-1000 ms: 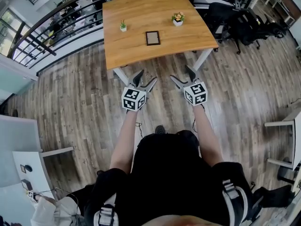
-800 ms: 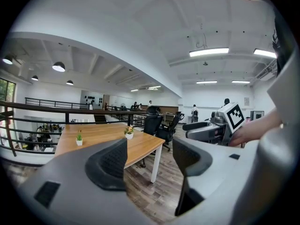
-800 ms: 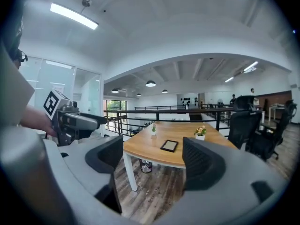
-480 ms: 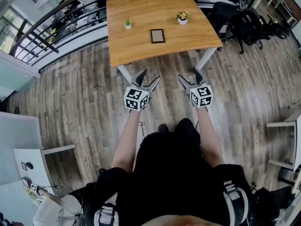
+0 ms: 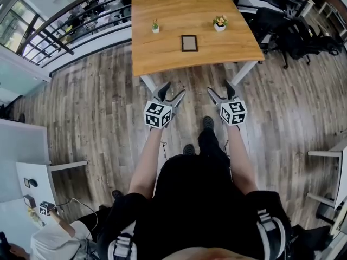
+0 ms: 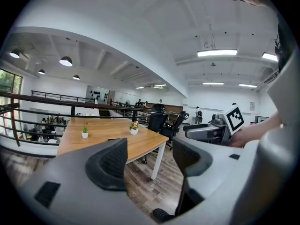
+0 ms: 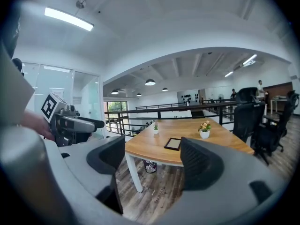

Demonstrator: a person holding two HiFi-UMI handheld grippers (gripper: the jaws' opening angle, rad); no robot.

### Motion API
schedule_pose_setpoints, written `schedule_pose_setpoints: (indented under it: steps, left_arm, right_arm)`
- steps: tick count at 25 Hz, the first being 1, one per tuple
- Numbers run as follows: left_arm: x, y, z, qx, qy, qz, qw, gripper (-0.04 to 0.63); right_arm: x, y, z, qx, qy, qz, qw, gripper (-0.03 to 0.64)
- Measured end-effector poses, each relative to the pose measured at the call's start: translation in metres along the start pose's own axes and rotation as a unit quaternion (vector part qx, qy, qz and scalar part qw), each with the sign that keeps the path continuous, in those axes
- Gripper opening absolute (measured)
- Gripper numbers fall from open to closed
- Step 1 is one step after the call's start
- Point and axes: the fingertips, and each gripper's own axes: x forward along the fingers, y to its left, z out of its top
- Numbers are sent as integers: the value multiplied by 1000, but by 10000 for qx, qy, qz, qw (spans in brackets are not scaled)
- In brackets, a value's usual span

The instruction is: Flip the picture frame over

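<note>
Wooden bench (image 5: 162, 53) fills the 12 o'clock part of the head view. The picture frame (image 5: 189, 43) lies flat near its middle, well apart from both tools, with two small potted plants (image 5: 155, 26) (image 5: 219, 23) beyond it at 11 and 1. Frame is portrait, long axis running 12 to 6; which face is up, cannot tell. Left hand-held gripper (image 5: 172, 89) and right hand-held gripper (image 5: 219, 87) are held over the wooden floor, short of the bench's near edge, tips toward 12.

Left gripper view: jaws wide apart, nothing between them (image 6: 147, 158); bench (image 6: 93, 130) off at 10, the frame only a dark sliver on it.

Right gripper view: jaws wide apart, empty (image 7: 152, 161); frame (image 7: 173, 144) seen in the gap, flat on the bench.

Step looks like approach, no contact yet. Next move likely needs closing in and getting a jaw under one frame edge to lift and turn it.
</note>
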Motion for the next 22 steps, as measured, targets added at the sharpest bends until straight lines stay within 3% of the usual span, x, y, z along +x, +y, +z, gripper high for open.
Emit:
schedule_pose_setpoints:
  steps: [11,22]
  left_arm:
    - [39,30,-11,-196,277,263,9991,305]
    - [96,63,2,-274,421,493,9975,305]
  right_arm:
    - [37,-38,-6,-9,206,-58,9998,353]
    - [99,-84,9,-24,357,269,9990,342]
